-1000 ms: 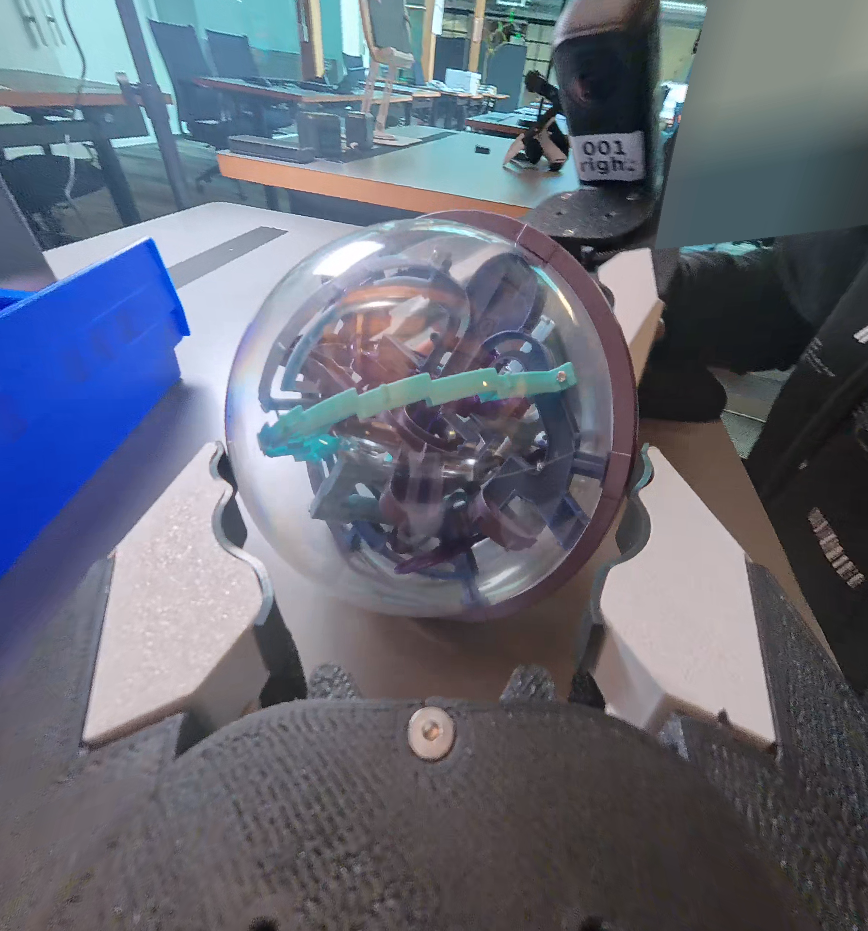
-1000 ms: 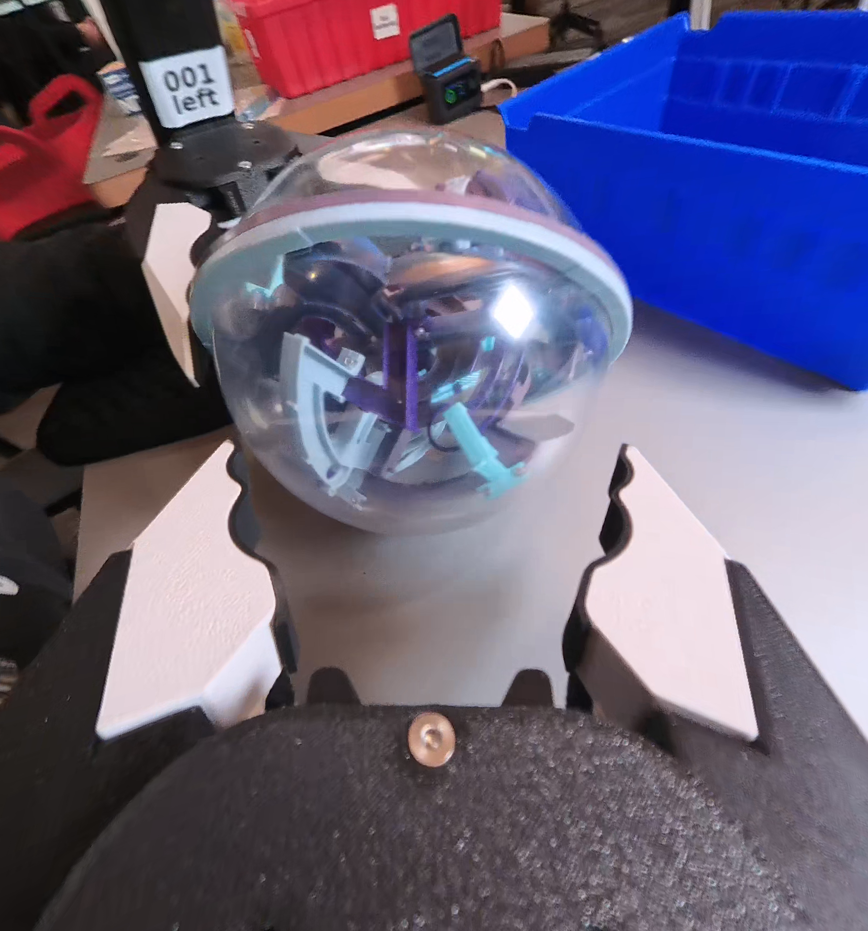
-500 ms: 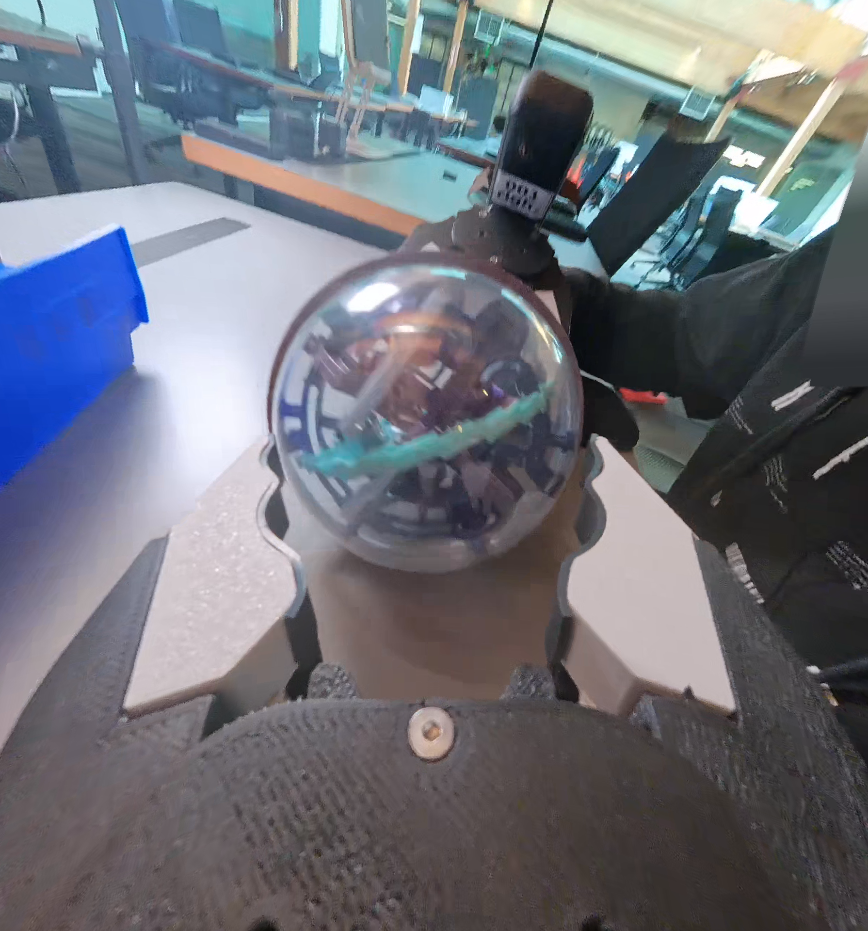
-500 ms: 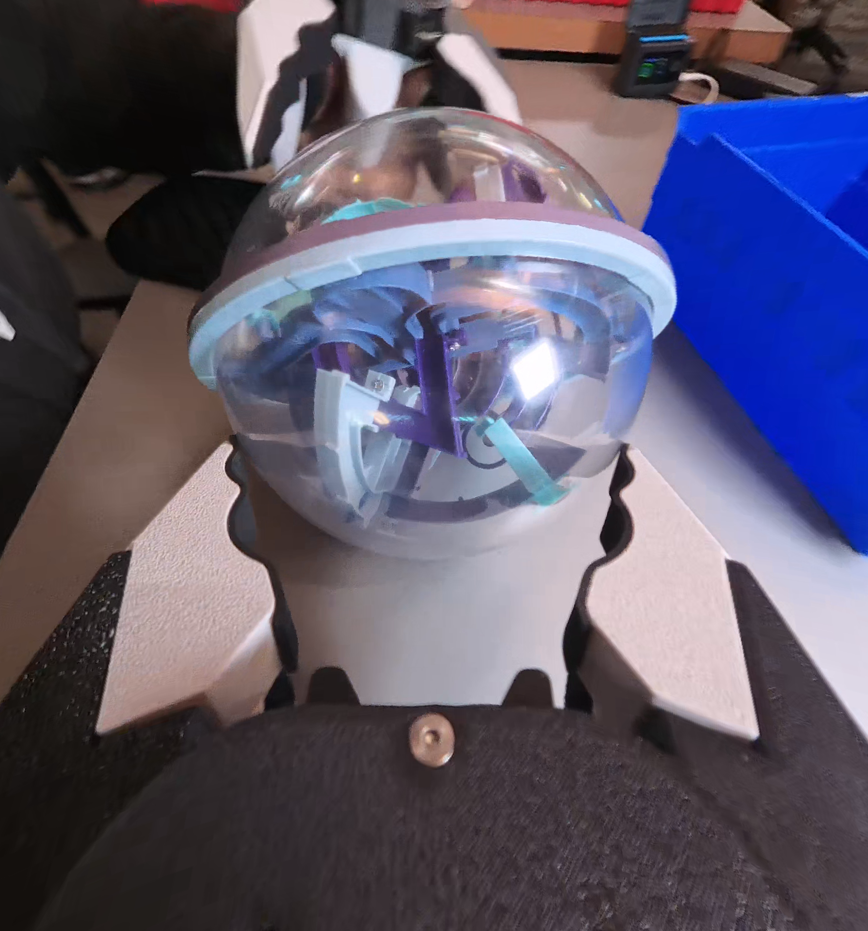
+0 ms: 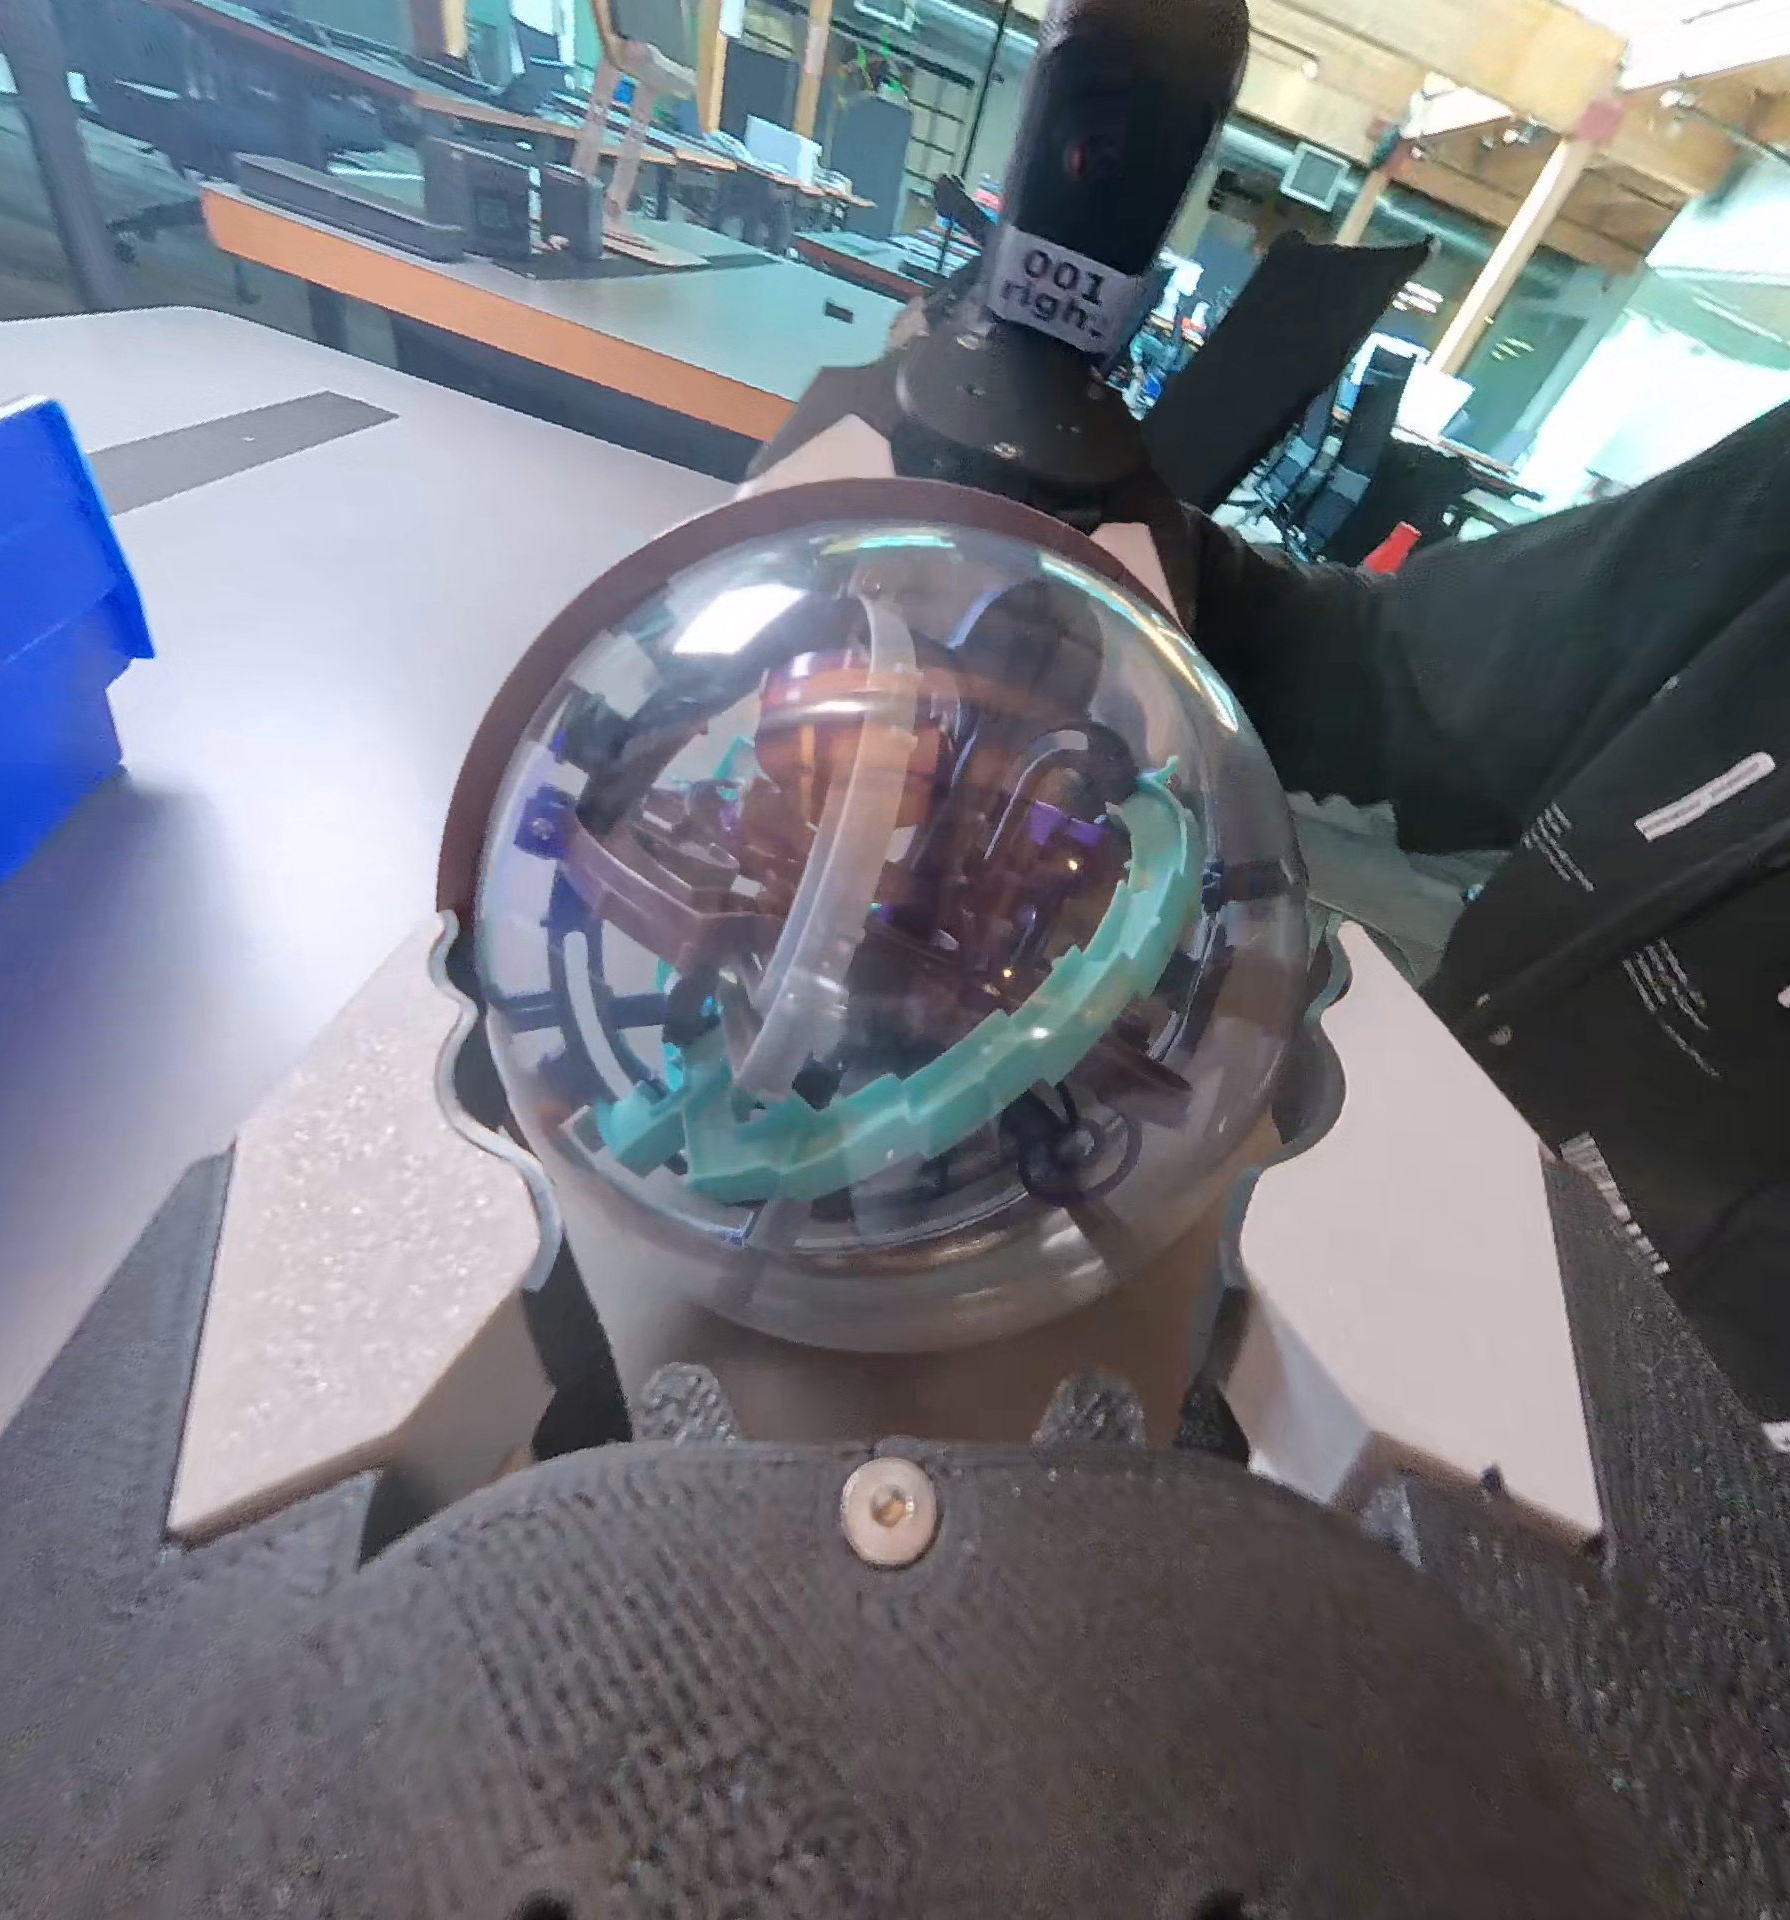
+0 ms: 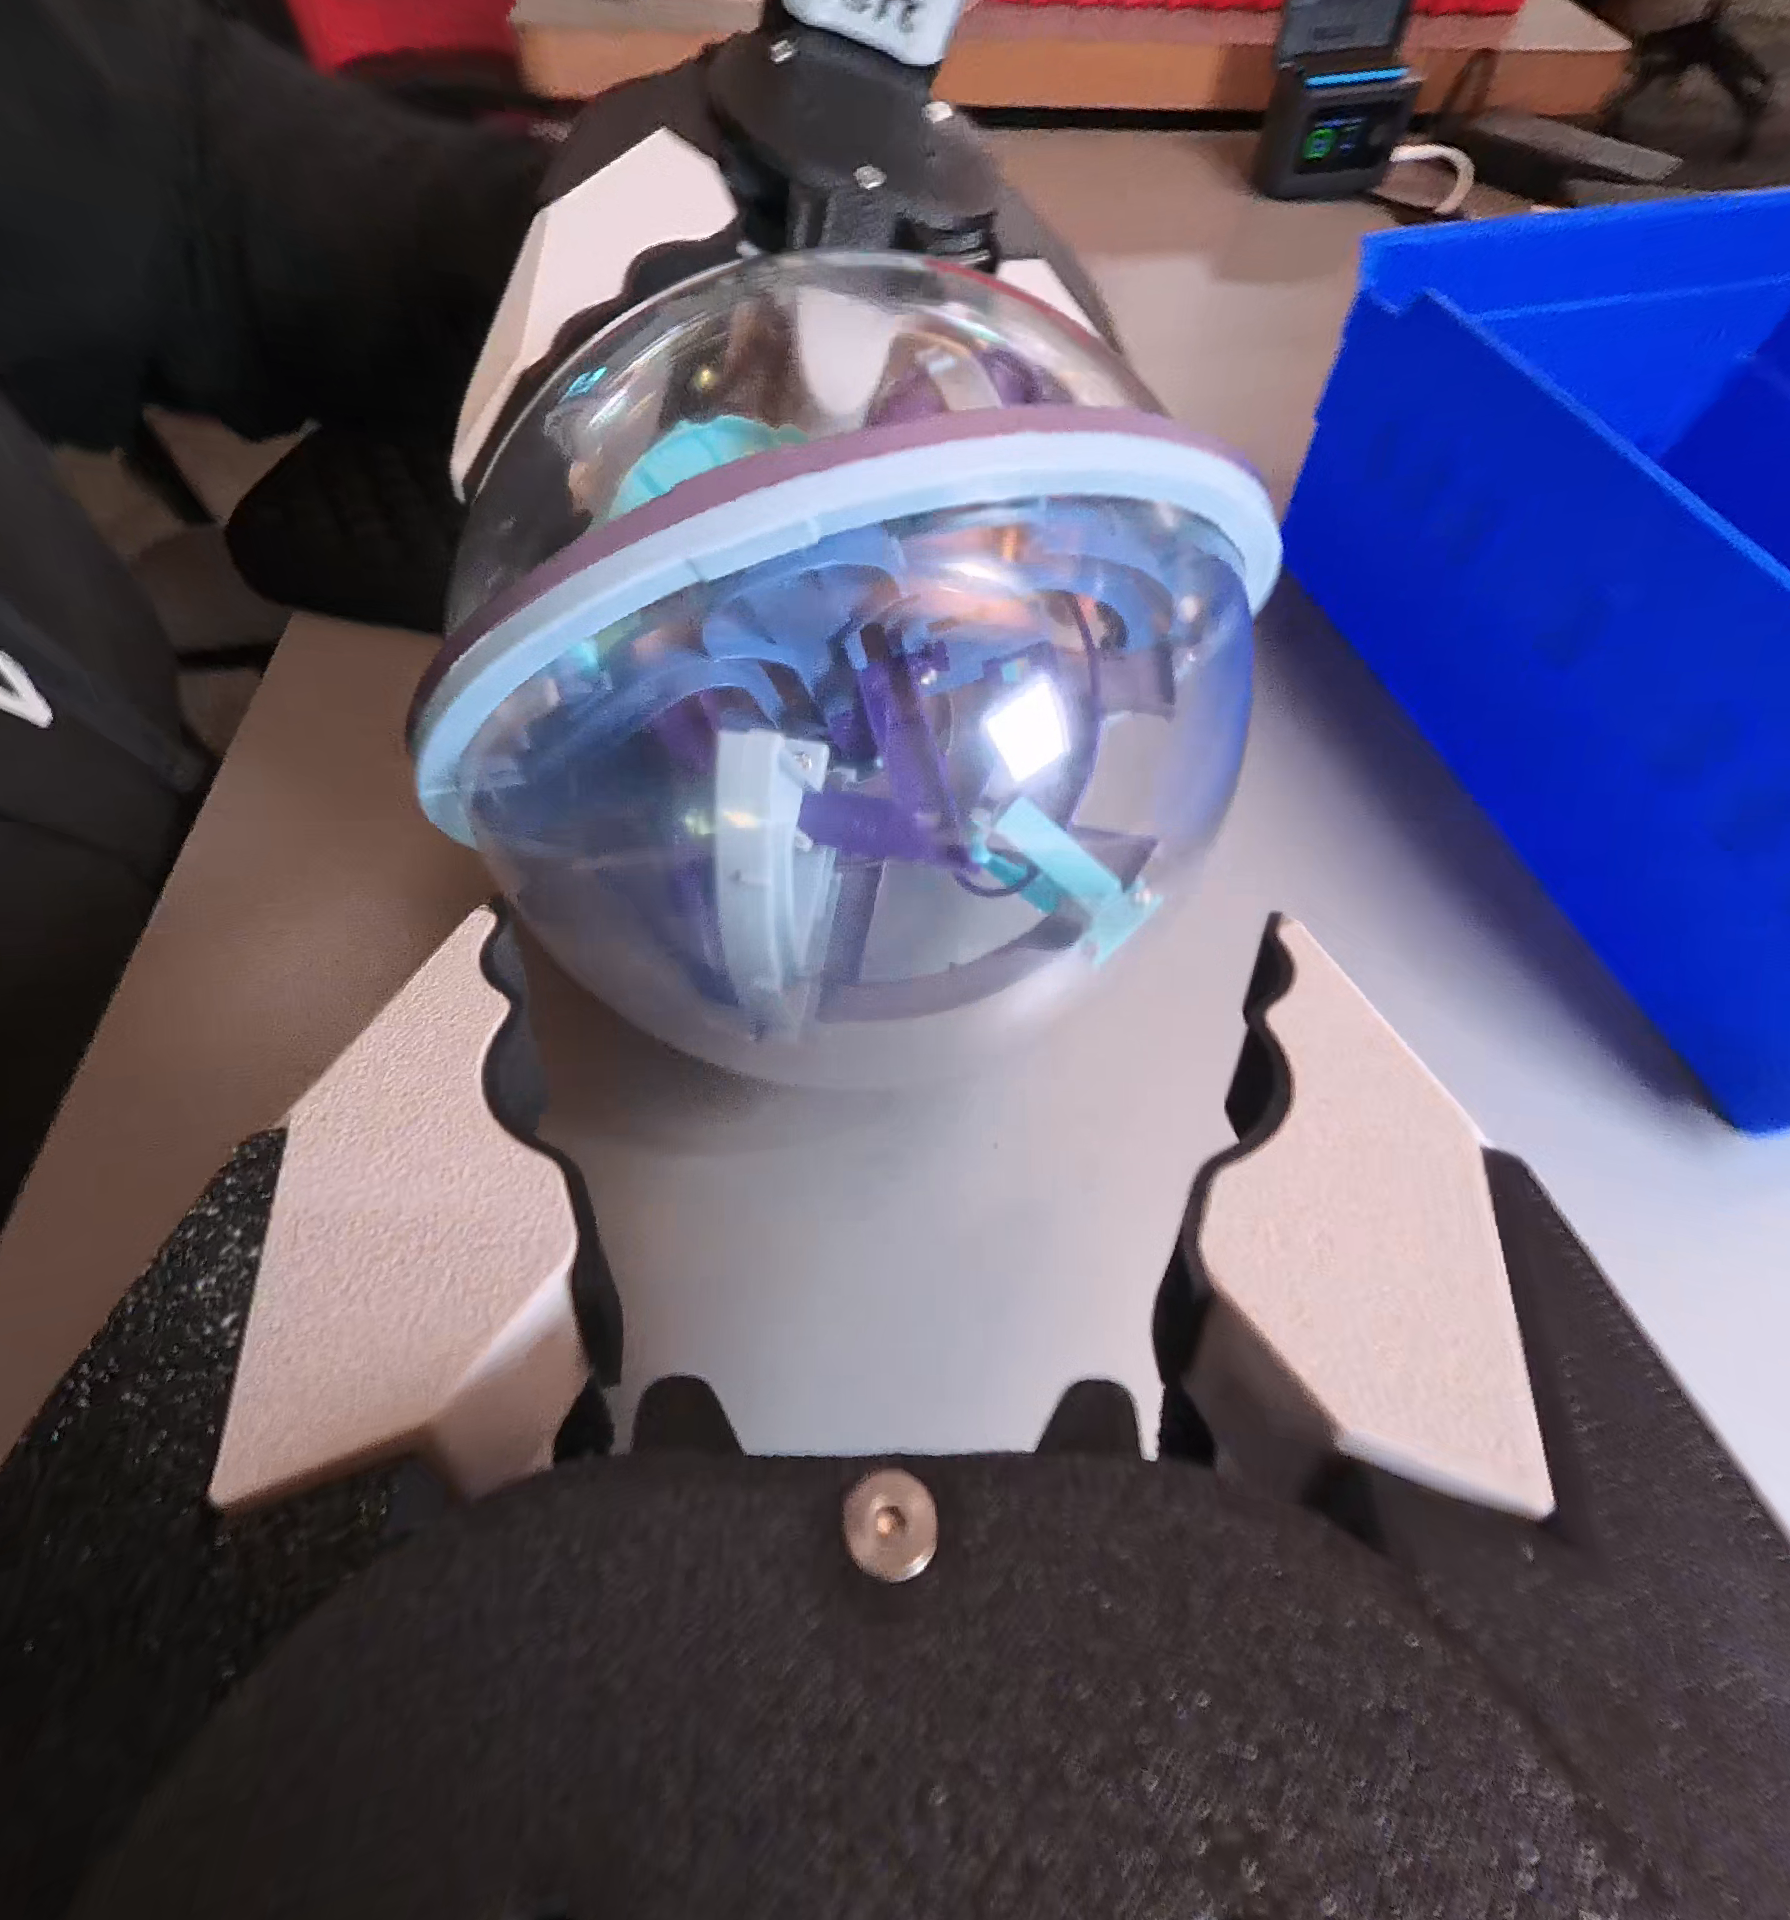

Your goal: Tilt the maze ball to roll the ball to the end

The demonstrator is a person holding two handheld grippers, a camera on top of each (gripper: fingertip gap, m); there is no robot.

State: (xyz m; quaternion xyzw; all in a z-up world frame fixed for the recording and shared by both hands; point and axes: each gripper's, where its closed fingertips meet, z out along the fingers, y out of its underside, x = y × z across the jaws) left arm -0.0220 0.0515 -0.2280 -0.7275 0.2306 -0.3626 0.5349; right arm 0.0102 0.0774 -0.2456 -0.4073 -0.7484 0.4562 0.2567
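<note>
Smooth grey table (image 6: 1390, 935) bears a clear plastic maze ball (image 5: 870, 935) (ringed), pinched by the left tool (image 5: 886, 997); right tool (image 6: 886, 997) spread.

Grey table (image 6: 1286, 1039): blue bin (image 6: 1597, 623) on it; maze ball (image 6: 839, 707) seemingly resting too

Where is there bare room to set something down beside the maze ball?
Bare table lies between the maze ball and the blue bin, running on to the far edge. Crowded: the left claw and right claw hem the ball from opposite sides, with a dark sleeve alongside.
</note>
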